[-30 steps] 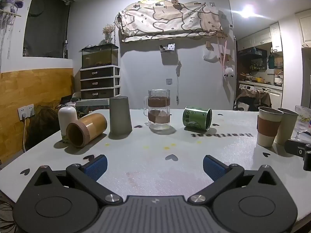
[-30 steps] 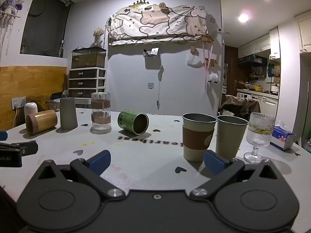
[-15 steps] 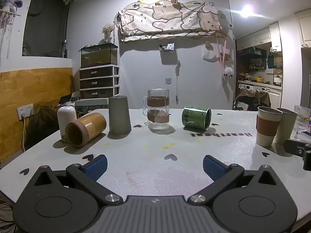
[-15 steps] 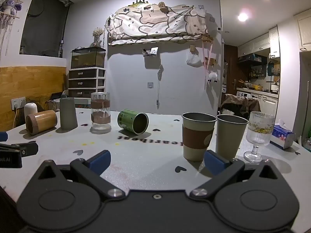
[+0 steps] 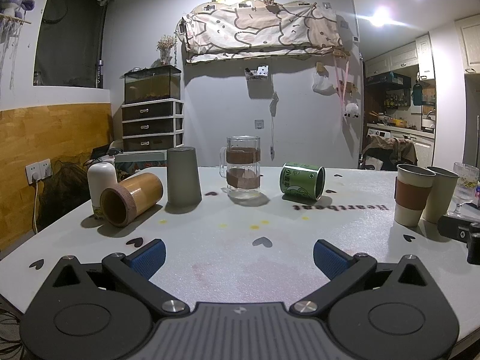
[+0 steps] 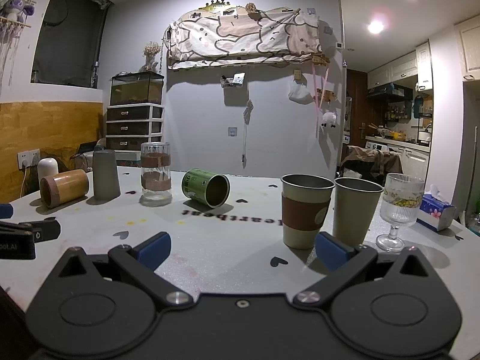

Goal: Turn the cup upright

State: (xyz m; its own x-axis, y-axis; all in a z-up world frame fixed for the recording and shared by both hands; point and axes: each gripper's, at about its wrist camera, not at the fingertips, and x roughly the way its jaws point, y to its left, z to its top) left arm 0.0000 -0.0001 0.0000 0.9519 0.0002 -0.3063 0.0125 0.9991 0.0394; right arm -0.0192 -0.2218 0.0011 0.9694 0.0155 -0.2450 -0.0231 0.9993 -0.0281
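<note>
Jaws of both the left gripper (image 5: 238, 255) and the right gripper (image 6: 241, 247) stand spread wide, grasping nothing, low over the table (image 5: 210, 258). We judge the task unstarted: no cup has been approached. Largest to smallest, we count one table; one glass mug (image 5: 242, 170) upright; two paper cups (image 6: 306, 210) upright, touching; one grey cup (image 5: 183, 175) inverted; one bamboo cup (image 5: 130, 199) on its side at far left; one green cup (image 5: 302, 181) on its side, mid-table, mouth facing right; one stemmed glass (image 6: 400, 210). The next move calls for choosing a toppled cup and closing across its wall.
</note>
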